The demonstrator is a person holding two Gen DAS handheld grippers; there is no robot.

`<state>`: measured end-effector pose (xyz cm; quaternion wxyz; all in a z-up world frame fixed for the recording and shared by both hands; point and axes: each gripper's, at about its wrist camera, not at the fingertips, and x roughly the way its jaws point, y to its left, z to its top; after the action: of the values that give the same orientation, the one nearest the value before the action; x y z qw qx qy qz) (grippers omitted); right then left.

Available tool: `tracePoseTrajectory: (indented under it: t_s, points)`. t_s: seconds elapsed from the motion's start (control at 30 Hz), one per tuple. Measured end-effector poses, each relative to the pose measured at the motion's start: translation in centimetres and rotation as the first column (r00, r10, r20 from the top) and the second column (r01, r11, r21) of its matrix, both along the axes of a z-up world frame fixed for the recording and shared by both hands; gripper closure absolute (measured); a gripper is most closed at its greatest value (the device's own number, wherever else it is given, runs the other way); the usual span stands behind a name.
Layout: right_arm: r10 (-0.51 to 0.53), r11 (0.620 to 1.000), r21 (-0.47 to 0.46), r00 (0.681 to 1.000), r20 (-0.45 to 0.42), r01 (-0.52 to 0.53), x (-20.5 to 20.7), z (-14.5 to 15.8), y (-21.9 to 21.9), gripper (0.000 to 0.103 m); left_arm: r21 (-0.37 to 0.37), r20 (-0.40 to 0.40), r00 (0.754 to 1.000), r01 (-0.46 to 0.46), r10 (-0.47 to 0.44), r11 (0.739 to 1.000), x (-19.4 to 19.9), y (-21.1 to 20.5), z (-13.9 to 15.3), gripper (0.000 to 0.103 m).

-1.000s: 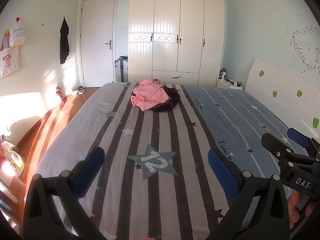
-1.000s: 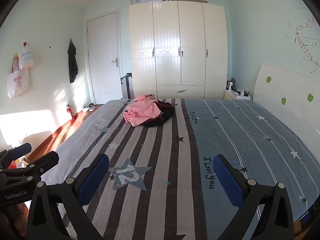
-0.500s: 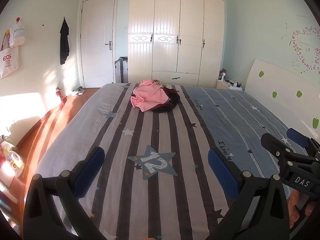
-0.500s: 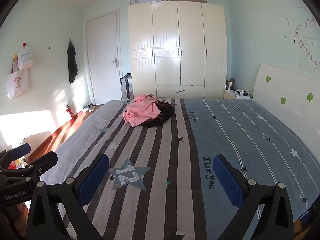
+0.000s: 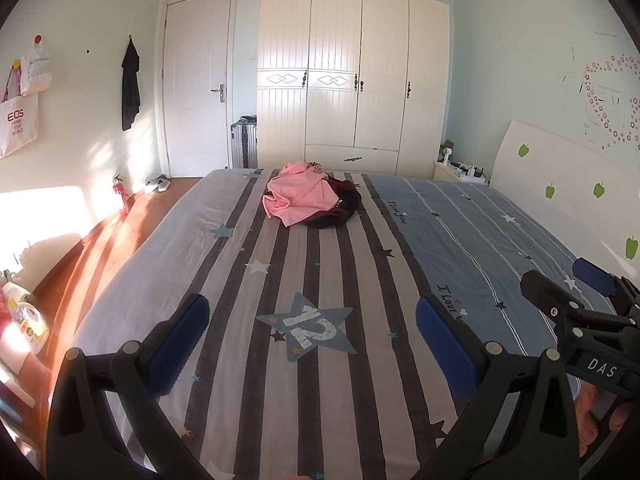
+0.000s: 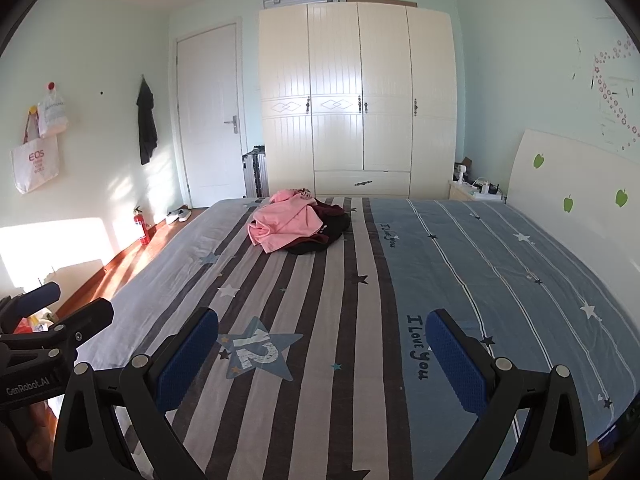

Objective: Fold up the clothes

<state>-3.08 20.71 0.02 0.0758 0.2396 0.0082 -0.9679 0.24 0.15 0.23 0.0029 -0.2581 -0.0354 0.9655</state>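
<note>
A crumpled pink garment (image 5: 301,195) (image 6: 284,222) lies on top of a dark maroon one (image 5: 340,210) (image 6: 330,228) near the far end of the bed (image 5: 360,280) (image 6: 380,280). My left gripper (image 5: 312,336) is open over the near part of the striped cover, far from the clothes, with nothing between its blue pads. My right gripper (image 6: 322,352) is open too and empty, also well short of the pile. Each gripper shows at the edge of the other's view, the right gripper (image 5: 588,296) and the left gripper (image 6: 60,320).
A white wardrobe (image 5: 352,80) and a closed door (image 5: 198,88) stand beyond the bed. The white headboard (image 5: 560,184) runs along the right. Wooden floor (image 5: 100,248) with bottles (image 5: 24,320) and a red fire extinguisher (image 6: 139,226) lies to the left.
</note>
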Motion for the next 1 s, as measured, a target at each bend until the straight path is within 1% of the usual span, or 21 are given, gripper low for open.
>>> tracePoseTrajectory:
  t_s: [0.17,0.3,0.33,0.43,0.5,0.57,0.67,0.73,0.8,0.9,1.0]
  points:
    - [-0.012,1.000,0.004,1.000,-0.005,0.012,-0.1,-0.2,0.2,0.000,0.046,-0.007,0.999,0.035,-0.035,0.998,0.3,-0.6,0.0,0.001]
    - [-0.024,1.000,-0.002,1.000,-0.007,0.024,-0.2,-0.5,0.5,0.000,0.024,-0.026,0.999,0.024,-0.023,0.999,0.5,-0.8,-0.1,0.001]
    - [-0.027,1.000,-0.004,1.000,-0.008,0.027,-0.2,-0.5,0.6,0.000,0.025,-0.024,0.999,0.023,-0.022,0.999,0.4,-0.9,-0.2,0.001]
    - [-0.037,0.999,-0.008,0.999,-0.009,0.037,-0.3,-0.8,0.9,0.000,0.065,-0.001,1.000,0.027,-0.027,0.998,-0.1,-1.7,-1.3,0.001]
    - [-0.030,0.999,-0.020,0.999,0.011,0.031,-0.8,-1.5,1.1,0.000,0.091,0.010,1.000,0.018,-0.018,0.996,-0.6,-2.5,-2.5,0.001]
    - [-0.022,0.999,-0.027,0.999,0.032,0.023,-1.8,-2.9,1.2,0.000,0.090,0.023,1.000,-0.002,0.000,0.996,-1.6,-3.1,-4.4,0.001]
    - [-0.015,1.000,-0.027,0.998,0.057,0.016,-3.9,-5.8,1.0,0.000,0.078,0.065,0.998,0.003,-0.008,0.997,-4.4,-3.8,-8.5,0.001]
    - [-0.015,1.000,-0.023,0.997,0.082,0.017,-6.1,-8.6,0.7,0.000,0.057,0.085,0.996,-0.009,0.004,0.998,-7.3,-4.4,-11.9,0.001]
    - [-0.009,1.000,-0.023,0.995,0.103,0.011,-9.1,-12.0,0.2,0.000,0.037,0.094,0.995,-0.023,0.019,0.999,-10.5,-5.0,-15.4,0.001]
    - [-0.003,1.000,-0.014,0.990,0.140,0.005,-15.6,-17.4,-1.0,0.000,0.011,0.110,0.994,-0.026,0.025,1.000,-17.1,-6.0,-20.5,0.001]
    - [0.006,1.000,-0.007,0.986,0.167,-0.005,-23.1,-22.5,-2.6,0.000,0.010,0.113,0.993,-0.022,0.021,1.000,-25.7,-7.2,-24.8,0.001]
